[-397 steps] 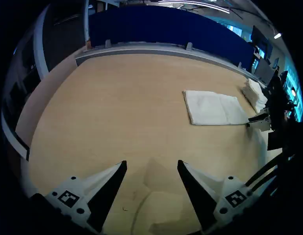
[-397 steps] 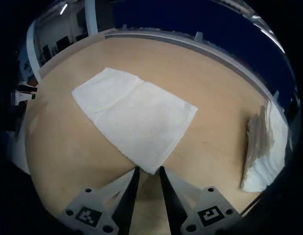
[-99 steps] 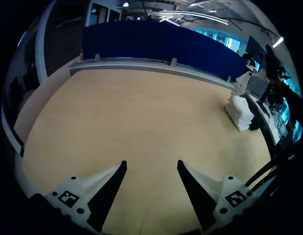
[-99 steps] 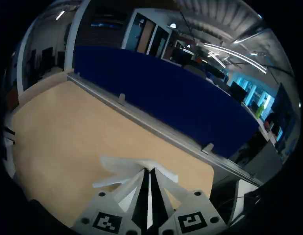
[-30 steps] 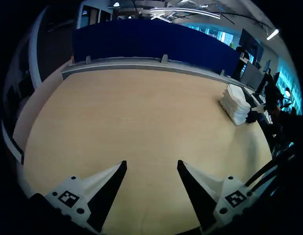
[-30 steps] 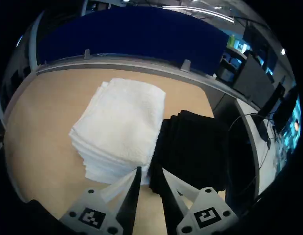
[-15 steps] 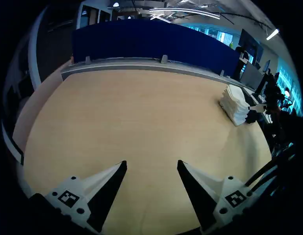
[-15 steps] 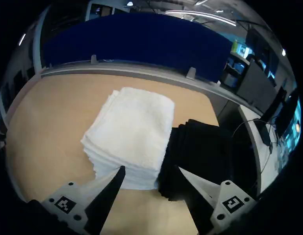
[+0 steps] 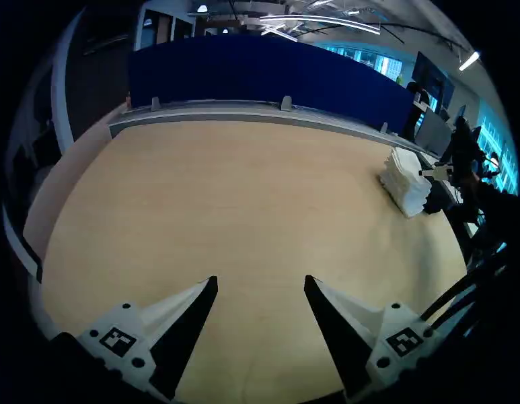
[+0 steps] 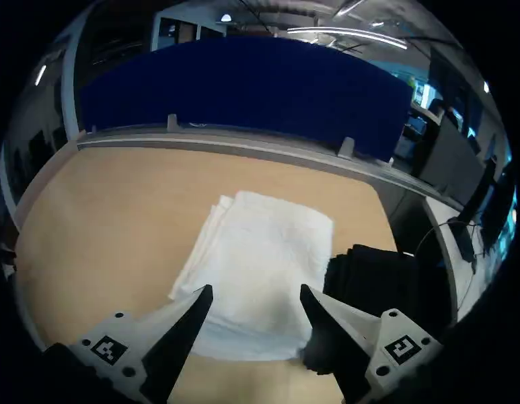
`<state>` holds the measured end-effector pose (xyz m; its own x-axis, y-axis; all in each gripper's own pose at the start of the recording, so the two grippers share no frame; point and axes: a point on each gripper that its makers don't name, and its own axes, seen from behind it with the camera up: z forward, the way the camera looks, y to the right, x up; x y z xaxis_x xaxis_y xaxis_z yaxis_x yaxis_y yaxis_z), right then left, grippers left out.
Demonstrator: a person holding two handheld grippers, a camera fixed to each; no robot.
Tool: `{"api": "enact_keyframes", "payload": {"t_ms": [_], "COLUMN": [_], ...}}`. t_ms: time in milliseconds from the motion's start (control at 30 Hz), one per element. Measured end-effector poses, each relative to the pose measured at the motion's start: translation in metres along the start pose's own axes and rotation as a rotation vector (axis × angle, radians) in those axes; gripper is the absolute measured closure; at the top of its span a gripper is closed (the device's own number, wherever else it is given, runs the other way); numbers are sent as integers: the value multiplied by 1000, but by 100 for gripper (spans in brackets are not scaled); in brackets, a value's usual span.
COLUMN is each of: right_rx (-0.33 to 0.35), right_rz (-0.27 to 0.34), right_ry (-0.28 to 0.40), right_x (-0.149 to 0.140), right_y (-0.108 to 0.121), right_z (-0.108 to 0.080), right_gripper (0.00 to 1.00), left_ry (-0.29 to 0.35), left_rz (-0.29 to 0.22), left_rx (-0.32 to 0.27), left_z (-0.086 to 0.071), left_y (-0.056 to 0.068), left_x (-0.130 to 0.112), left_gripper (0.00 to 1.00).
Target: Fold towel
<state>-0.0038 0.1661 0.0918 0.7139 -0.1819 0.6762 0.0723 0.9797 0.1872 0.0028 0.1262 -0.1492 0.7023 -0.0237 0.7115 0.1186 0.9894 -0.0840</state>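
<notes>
The left gripper [image 9: 260, 279] hung released over the near edge of the worktop [image 9: 246, 195], its two fingers spread wide with nothing between them and bare pale wood beneath. In the left gripper view, the stack of folded white towels [image 9: 403, 188] sat by the worktop's right edge, toward the far right corner and well apart from that gripper. Just beyond the stack, a person's dark sleeve [image 9: 485, 202] reached in from the right.

The right gripper [image 10: 255, 288] was released as well, its fingers parted and grasping nothing. In the right gripper view it was poised over the near edge of the white stack, one finger to each side of the stack's middle; whether the fingertips touched the cloth could not be told. The top towel lay flat and squared, and the edges of the layers under it showed in steps along the stack's left side. A stack of black cloths [image 10: 374, 283] stood just beside the white one on its right, the two touching or very nearly so, at the worktop's right edge.

A grey rail [image 10: 260, 149] ran along the far edge of the worktop, and a blue screen [image 10: 246, 84] stood upright behind it. Past the right edge stood dark monitors [image 10: 455, 168], with cables trailing below them.
</notes>
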Motion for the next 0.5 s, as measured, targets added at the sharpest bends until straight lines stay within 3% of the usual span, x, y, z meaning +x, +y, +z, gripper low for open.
{"api": "enact_keyframes", "payload": {"t_ms": [500], "right_rx": [18], "right_rz": [21], "right_ry": [-67], "right_x": [-44], "right_y": [-18], "right_z": [21], "right_gripper": [0], "left_ry": [-6], "left_rz": [-5], "left_rx": [21], "left_z": [-1], "left_y": [-10], "left_x": [-8], "left_gripper": [4]}}
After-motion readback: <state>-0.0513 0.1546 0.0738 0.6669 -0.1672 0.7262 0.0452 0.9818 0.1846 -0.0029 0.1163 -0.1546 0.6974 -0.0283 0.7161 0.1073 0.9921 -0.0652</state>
